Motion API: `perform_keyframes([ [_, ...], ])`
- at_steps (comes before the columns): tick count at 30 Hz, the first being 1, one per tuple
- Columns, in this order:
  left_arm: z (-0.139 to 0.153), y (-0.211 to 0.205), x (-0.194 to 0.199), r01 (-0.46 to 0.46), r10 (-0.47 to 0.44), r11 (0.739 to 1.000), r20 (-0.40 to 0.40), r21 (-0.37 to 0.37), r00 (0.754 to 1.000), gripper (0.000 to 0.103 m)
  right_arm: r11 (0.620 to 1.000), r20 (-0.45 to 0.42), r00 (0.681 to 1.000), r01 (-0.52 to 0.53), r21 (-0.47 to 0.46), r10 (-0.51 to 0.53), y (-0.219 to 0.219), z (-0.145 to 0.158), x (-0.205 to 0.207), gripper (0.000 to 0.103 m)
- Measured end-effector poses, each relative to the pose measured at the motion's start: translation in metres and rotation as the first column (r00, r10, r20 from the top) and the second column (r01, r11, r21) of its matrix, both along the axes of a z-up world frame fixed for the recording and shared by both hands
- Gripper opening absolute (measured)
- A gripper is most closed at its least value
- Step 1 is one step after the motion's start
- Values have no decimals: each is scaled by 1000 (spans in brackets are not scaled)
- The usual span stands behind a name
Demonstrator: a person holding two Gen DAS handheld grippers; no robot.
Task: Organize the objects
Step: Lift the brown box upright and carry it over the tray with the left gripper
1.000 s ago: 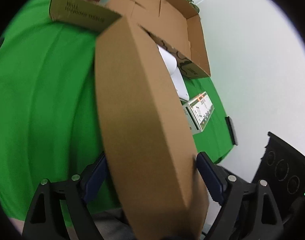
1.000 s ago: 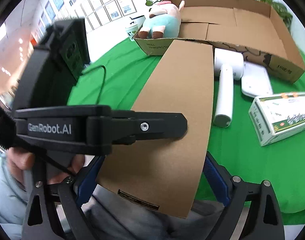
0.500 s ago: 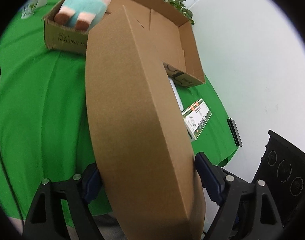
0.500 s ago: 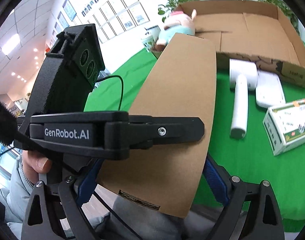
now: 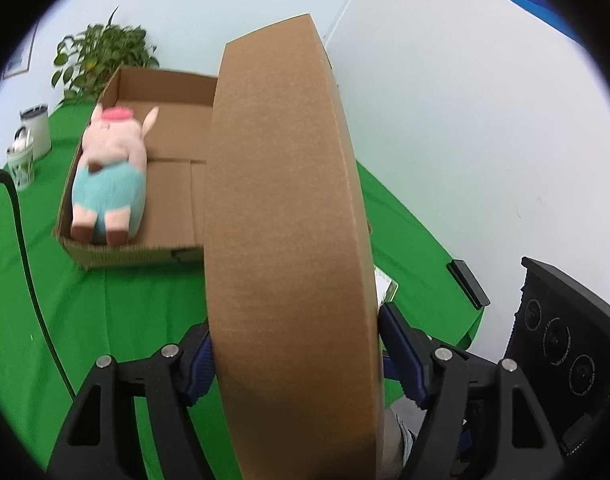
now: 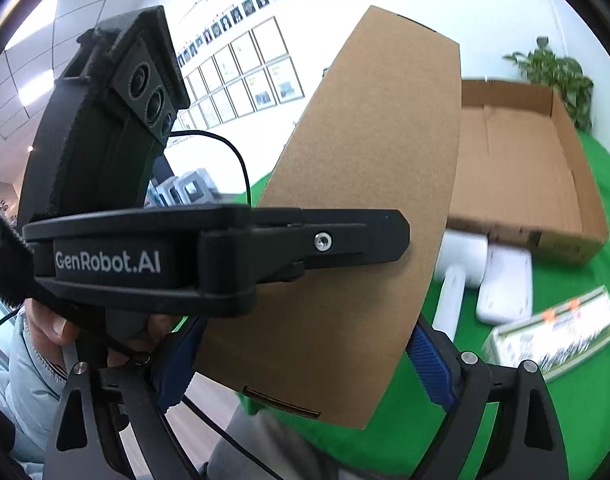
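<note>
A flat brown cardboard box (image 5: 285, 220) is held up between both grippers, tilted above the green table. My left gripper (image 5: 297, 352) is shut on its thin sides. In the right wrist view the same flat box (image 6: 369, 200) sits between the blue pads of my right gripper (image 6: 305, 360), which is shut on its lower end, and the left gripper's body (image 6: 225, 248) crosses its face. Behind it lies an open cardboard tray (image 5: 165, 168) with a pink and teal plush pig (image 5: 109, 176) in its left end.
On the green cloth (image 6: 585, 420) to the right lie a white handheld device (image 6: 457, 276), a white flat pad (image 6: 505, 284) and a green-and-white carton (image 6: 553, 332). A black cable (image 5: 25, 240), cups (image 5: 29, 144), a plant (image 5: 101, 56) and a black bar (image 5: 467, 282) are around.
Both grippers have lifted the flat box and tipped its far end upward. The plush pig and the tray's inside have come into view beyond it.
</note>
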State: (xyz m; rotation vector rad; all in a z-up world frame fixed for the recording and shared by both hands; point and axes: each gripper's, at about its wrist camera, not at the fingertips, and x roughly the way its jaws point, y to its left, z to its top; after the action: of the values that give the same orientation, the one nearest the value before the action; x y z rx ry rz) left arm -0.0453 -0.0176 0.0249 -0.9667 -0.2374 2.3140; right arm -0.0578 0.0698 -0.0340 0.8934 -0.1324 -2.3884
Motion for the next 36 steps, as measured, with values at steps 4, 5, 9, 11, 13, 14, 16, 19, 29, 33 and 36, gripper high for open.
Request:
perform_keyframes([
  [4,18,10,-11,10,-10,1000,-42,-7,999,72,1000,-43,999,9,-5,-9,3,17,-11,90],
  [5,21,15,-17,12,-12,1000,-51,-9,999,72,1000,-55,998,12,-4,-12,3,22,-13,90],
  [9,37,15,-31,8,-9,1000,-73,-14,997,72,1000,-82,996,16,-12,-17,7,36,-29,90],
  [11,40,13,-44,3,-4,1000,-78,-11,997,72,1000,-88,996,15,-15,-16,8,41,-38,90],
  [13,45,11,-55,-7,6,1000,-80,-10,997,72,1000,-92,996,11,-15,-12,8,46,-47,90],
  [14,48,10,-59,-13,12,1000,-82,-10,997,72,1000,-92,996,6,-14,-7,8,49,-53,90],
  [16,55,9,-69,-27,26,1000,-81,-11,996,72,1000,-93,996,-6,-13,4,7,55,-66,90],
  [19,66,7,-79,-47,44,999,-91,-23,995,72,999,-93,996,-22,-24,20,7,64,-84,90],
  [29,77,6,-127,-91,85,993,-86,-69,993,70,993,-61,996,-73,-90,68,11,75,-149,90],
  [33,68,8,-143,-100,95,992,-55,-82,994,69,992,-24,996,-89,-94,87,12,66,-175,90],
  [36,58,10,-155,-104,101,991,-36,-83,994,69,991,8,995,-98,-97,99,13,56,-194,90],
])
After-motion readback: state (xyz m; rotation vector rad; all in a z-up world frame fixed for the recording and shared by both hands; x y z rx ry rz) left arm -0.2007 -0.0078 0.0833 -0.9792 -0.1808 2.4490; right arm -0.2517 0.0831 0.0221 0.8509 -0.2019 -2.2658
